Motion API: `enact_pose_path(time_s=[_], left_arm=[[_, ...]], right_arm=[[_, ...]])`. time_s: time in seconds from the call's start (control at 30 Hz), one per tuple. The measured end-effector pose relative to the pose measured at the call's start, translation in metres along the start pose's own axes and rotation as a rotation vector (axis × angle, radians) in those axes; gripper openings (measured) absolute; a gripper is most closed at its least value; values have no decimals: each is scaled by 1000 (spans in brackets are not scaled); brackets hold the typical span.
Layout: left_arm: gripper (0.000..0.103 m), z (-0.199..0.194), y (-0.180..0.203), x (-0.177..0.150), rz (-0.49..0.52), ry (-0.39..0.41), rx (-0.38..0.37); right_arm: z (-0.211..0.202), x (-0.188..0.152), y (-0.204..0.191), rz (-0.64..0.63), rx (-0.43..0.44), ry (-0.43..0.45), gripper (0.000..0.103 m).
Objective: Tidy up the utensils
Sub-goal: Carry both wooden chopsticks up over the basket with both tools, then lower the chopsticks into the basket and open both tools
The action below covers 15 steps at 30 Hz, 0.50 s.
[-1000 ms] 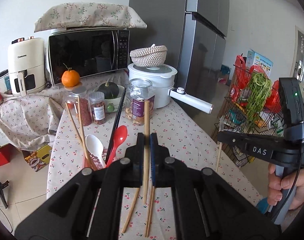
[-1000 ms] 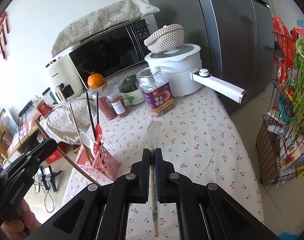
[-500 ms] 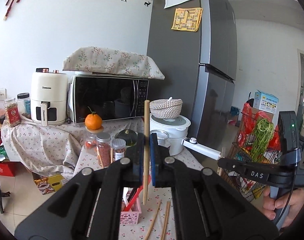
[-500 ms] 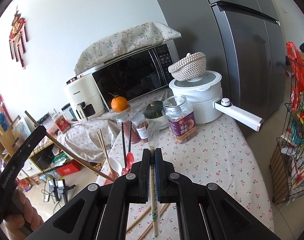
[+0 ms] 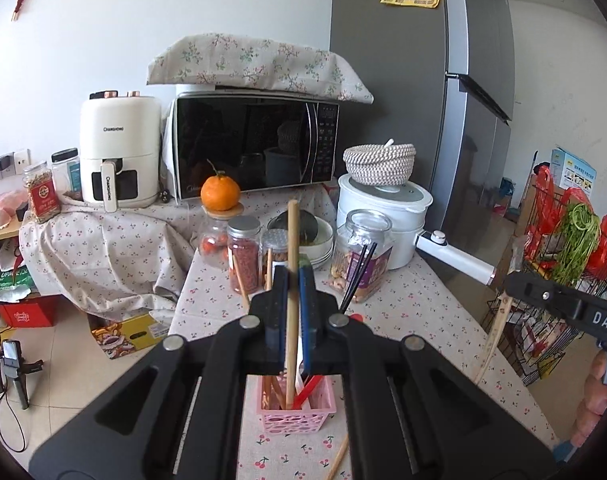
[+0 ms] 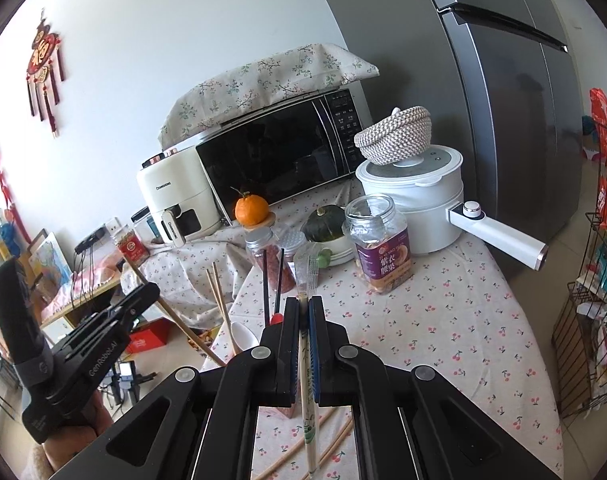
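1. The left gripper point(image 5: 291, 280) was pinching a wooden chopstick point(image 5: 290, 240) upright, its lower end inside the pink basket point(image 5: 297, 414).
2. The basket stood on the cherry-print tablecloth point(image 5: 403, 312), in front of the spice jars point(image 5: 244, 258), and held more chopsticks and a red spoon point(image 5: 309, 388).
3. The right gripper point(image 6: 303, 308) was pinching a clear plastic fork point(image 6: 305, 268), to the right of the basket.
4. Loose chopsticks point(image 6: 303, 448) lay on the cloth just in front of the basket.

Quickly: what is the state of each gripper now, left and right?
Left gripper: shut on a wooden chopstick, above the pink basket.
Right gripper: shut on a wrapped plastic fork.
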State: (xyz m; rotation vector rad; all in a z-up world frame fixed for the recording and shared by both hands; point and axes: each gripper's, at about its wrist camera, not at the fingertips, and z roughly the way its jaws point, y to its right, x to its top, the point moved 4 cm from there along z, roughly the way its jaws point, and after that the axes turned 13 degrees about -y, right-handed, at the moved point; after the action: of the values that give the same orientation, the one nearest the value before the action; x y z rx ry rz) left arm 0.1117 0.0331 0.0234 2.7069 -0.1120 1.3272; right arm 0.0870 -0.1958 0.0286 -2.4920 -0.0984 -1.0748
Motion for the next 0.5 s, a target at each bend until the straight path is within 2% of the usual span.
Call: enact_pose_path(time_s=[0.2,0.23,0.27,0.3,0.33,0.37,0.5], left_arm=[[7,34,-3,-7,-14,-117,-31],[12,37,-3,-8,-15,-126,-26],[27,38,-4,-10,-22,-133,-9],[37,37,-6,-11,-33,-143,13],[55,35,-8,-12,-45,-148,27],[63,33,-11,-14,-54,-153,36],[69,27,-20,-25,-78,-213,33]], right_arm=[[0,4,-9,-2,31,54,4],[-1,5,-11,-4,37,66,4],[-1,5,-13,-5,44,78,4],[-1,6,-15,-3,53,91,4],[-2,6,-17,-2,65,102,4],[-2,7,-19,-3,76,113,4],[-2,11,-32,-24,101,176,4]])
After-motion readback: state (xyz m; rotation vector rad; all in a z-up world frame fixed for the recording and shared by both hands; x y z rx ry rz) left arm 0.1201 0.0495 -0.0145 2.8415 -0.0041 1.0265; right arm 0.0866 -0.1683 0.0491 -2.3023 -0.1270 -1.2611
